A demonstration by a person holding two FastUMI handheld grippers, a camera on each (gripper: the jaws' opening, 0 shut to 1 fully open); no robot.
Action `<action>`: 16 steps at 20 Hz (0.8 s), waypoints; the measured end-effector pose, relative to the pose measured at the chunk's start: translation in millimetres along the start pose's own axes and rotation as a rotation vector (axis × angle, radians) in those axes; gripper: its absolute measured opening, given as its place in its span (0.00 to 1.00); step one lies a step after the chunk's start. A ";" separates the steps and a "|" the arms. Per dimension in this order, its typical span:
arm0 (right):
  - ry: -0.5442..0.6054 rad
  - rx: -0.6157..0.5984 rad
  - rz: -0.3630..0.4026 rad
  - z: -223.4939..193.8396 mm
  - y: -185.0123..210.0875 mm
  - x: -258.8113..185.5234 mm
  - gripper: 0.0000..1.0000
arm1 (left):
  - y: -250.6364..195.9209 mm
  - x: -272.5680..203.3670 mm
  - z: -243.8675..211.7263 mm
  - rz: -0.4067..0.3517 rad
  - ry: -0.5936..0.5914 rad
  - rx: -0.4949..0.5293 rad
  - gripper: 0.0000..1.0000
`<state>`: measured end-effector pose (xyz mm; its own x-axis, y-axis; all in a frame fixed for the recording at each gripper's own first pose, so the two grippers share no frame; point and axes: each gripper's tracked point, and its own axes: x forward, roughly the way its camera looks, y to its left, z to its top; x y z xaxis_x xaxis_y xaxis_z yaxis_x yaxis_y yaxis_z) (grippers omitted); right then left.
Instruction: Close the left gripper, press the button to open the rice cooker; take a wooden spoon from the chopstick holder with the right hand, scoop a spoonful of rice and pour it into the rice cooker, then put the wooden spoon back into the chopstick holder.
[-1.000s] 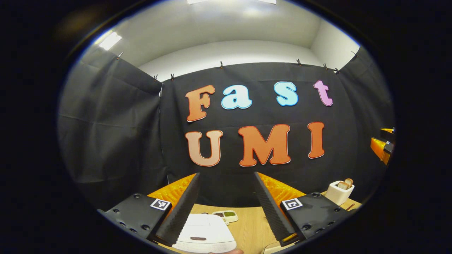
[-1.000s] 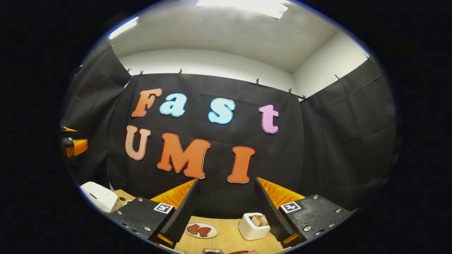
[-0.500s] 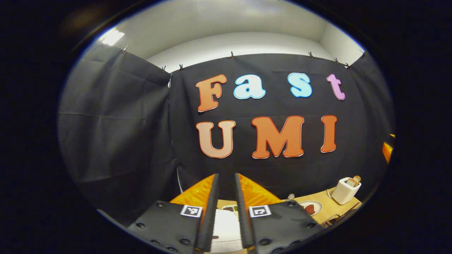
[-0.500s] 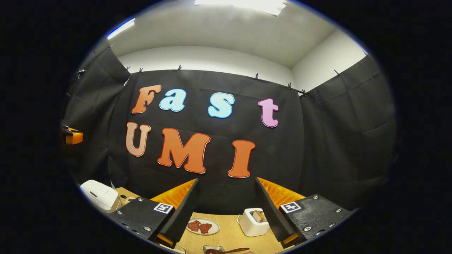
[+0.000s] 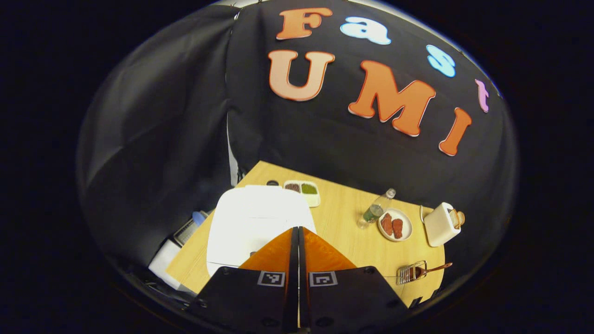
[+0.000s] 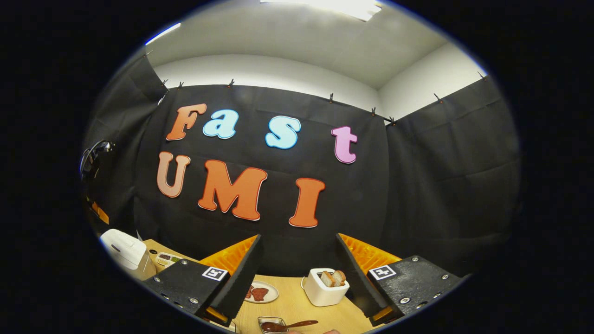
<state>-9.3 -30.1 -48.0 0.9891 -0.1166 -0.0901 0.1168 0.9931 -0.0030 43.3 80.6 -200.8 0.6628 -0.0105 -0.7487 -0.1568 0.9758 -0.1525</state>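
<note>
The white rice cooker (image 5: 257, 220) sits lid down on the near left part of the wooden table (image 5: 345, 232), and in the left gripper view my left gripper (image 5: 297, 234) hangs right over its near edge, the fingertips pointing at the lid's near right side; I cannot tell whether they touch it, and the button is hidden from me. My left fingers are clenched flat together with nothing between them. Just past the cooker, toward the black cloth wall, lies a small divided dish (image 5: 302, 189) with dark and green fillings. Off to the right of my left fingers stand a clear bottle (image 5: 375, 210), a plate of reddish pieces (image 5: 394, 226) and a white toaster (image 5: 441, 224) with bread in it. Near the table's front right edge a wire holder (image 5: 411, 272) lies with the wooden spoon (image 5: 432, 269) resting in it, handle out to the right, well apart from the cooker. In the right gripper view my right gripper (image 6: 297, 278) is held above the table with its fingers spread wide and empty; the spoon (image 6: 288, 324) and holder (image 6: 271, 323) lie low between them, below the tips and untouched. The toaster (image 6: 324, 287) shows just inside my right finger, the plate (image 6: 261, 292) by my left one, and the cooker (image 6: 123, 248) far out to the left.
</note>
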 end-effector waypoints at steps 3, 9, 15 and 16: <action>0.056 0.015 -0.022 -18.3 -6.1 -15.7 0.95 | 9.9 25.4 -24.6 0.000 0.133 -0.045 0.05; 0.071 0.002 -0.091 -21.2 -17.3 -33.1 0.95 | 39.2 58.7 -58.5 0.024 0.357 -0.079 0.05; 0.076 0.054 -0.118 -20.6 -16.1 -41.7 0.94 | 49.8 85.5 -71.3 0.004 0.441 -0.102 0.06; 0.063 0.064 -0.111 -18.5 -13.7 -41.8 0.94 | 49.8 84.6 -74.7 0.003 0.455 -0.093 0.06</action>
<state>-53.9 -38.6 -62.6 0.9624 -0.2227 -0.1556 0.2324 0.9715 0.0469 36.9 112.0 -319.9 0.2765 -0.1233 -0.9531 -0.2372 0.9523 -0.1920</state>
